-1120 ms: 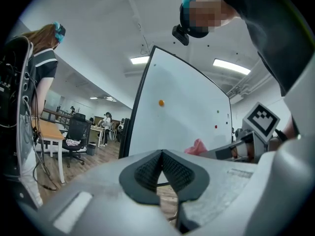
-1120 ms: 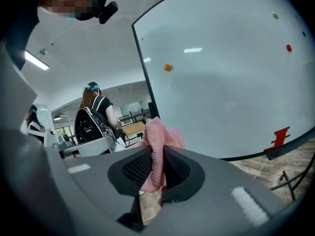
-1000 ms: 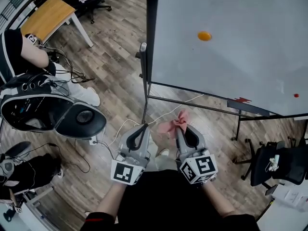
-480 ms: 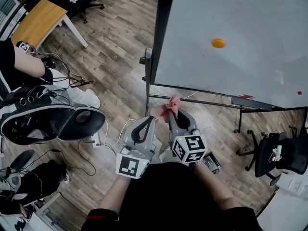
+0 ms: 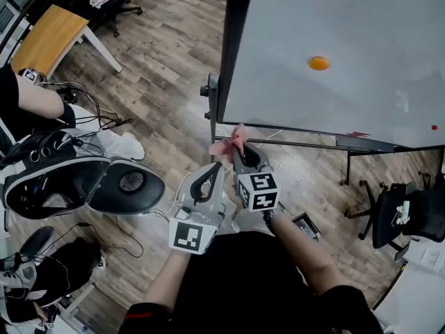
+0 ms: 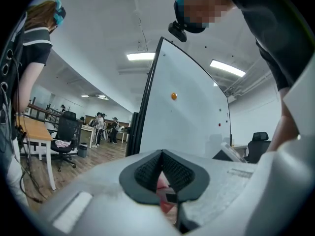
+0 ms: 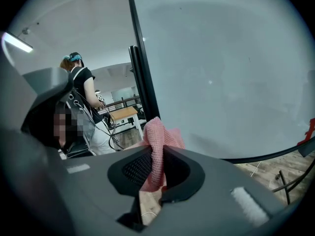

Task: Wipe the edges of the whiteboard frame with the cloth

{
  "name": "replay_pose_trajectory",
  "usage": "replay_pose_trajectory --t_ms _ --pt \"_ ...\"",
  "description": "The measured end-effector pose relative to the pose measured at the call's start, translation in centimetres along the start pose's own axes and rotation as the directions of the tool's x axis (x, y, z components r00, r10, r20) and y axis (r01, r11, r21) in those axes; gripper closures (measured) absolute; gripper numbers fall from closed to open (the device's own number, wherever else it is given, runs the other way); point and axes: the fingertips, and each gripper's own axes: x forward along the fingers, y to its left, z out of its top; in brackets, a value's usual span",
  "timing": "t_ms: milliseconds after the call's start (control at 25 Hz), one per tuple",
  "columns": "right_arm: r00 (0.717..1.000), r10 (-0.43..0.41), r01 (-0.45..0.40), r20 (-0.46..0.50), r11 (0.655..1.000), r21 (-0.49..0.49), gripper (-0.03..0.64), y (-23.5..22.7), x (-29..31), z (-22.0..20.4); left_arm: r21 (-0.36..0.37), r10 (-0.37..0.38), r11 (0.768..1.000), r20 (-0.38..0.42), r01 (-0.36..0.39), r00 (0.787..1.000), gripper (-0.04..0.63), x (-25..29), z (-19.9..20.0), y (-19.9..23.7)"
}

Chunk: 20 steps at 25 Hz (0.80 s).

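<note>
Your right hand-held gripper point(image 5: 240, 153) pinches the pink cloth point(image 5: 228, 143) and has risen in the last second, bringing the cloth just below the whiteboard frame's point(image 5: 235, 47) lower left corner. Wiping looks ready to start. Your left hand-held gripper point(image 5: 214, 167), pressed together and empty, waits below that corner.

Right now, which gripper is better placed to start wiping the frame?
Right. The right gripper is shut on the cloth, which the head view shows close to the frame's lower left corner. The left gripper is shut and sits farther from it.
</note>
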Motion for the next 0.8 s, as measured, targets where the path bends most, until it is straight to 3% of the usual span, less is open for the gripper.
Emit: replay_pose_trajectory --t_ms 240,480,800 --pt "0.999 -0.011 0.012 -0.045 0.999 0.038 0.567 0.0 3.0 -1.3 0.01 0.026 1.0 -0.035 -0.026 0.999 0.595 -0.4 -0.5 1.0" --pt "0.996 -0.032 0.039 -0.086 0.995 0.09 0.568 1.5 5.4 -1.8 0.021 0.045 0.999 -0.02 -0.045 0.999 0.595 -1.9 0.3 1.8" --pt "0.988 -0.051 0.071 -0.146 0.989 0.133 0.566 -1.8 8.8 -4.0 0.031 0.07 0.997 -0.035 -0.069 0.997 0.595 0.1 -1.5 1.5"
